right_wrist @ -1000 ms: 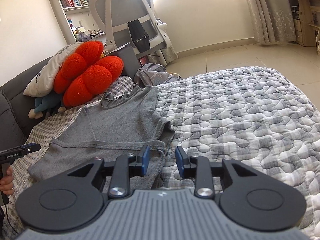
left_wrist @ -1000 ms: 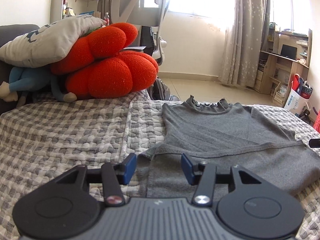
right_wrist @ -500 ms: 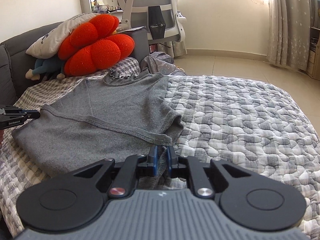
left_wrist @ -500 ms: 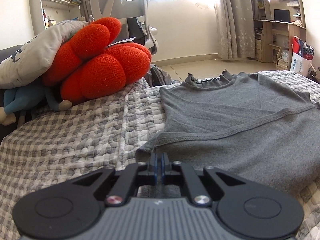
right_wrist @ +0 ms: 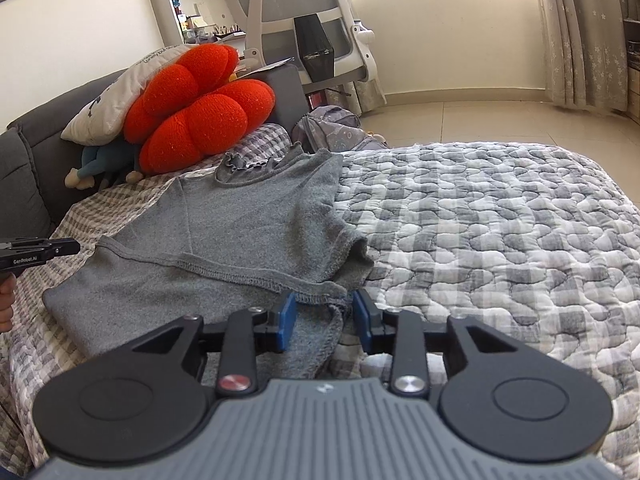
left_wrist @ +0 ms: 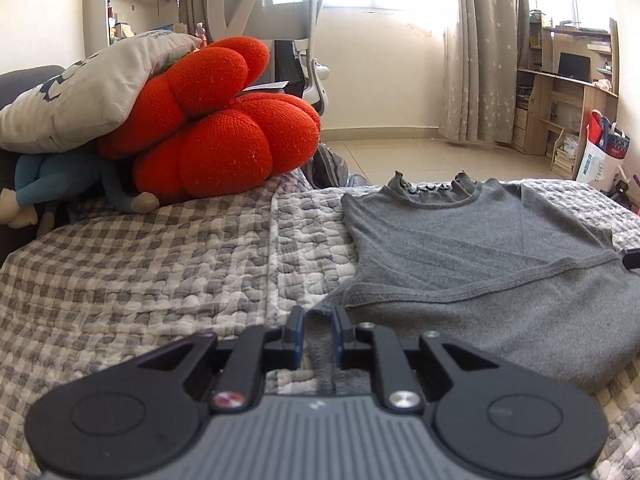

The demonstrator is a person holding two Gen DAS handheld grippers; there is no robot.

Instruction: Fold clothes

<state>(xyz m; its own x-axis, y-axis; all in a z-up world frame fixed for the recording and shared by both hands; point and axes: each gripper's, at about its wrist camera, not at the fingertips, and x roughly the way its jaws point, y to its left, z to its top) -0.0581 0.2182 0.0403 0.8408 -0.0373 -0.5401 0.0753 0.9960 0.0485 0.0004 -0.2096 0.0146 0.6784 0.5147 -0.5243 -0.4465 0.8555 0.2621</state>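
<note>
A grey knit top (left_wrist: pixel 472 256) with a ruffled collar lies on the checked quilt, its lower part folded up over the body. It also shows in the right wrist view (right_wrist: pixel 248 240). My left gripper (left_wrist: pixel 318 330) sits at the near left corner of the top, its jaws a little apart with a strip of grey fabric between them. My right gripper (right_wrist: pixel 324 320) is at the near right corner, its jaws open wider around the hem. The left gripper's tip (right_wrist: pixel 44 254) shows at the left edge of the right wrist view.
An orange pumpkin cushion (left_wrist: pixel 216 128), a grey pillow (left_wrist: pixel 88 92) and a blue plush toy (left_wrist: pixel 52 184) are piled at the head end. The checked quilt (right_wrist: pixel 500 232) stretches to the right. An office chair (right_wrist: pixel 304 28), a backpack, curtains and a desk stand beyond.
Both grippers closed on the top's near corners half a second ago. Now both have opened again, the right wider than the left, with the fabric lying between the jaws.
</note>
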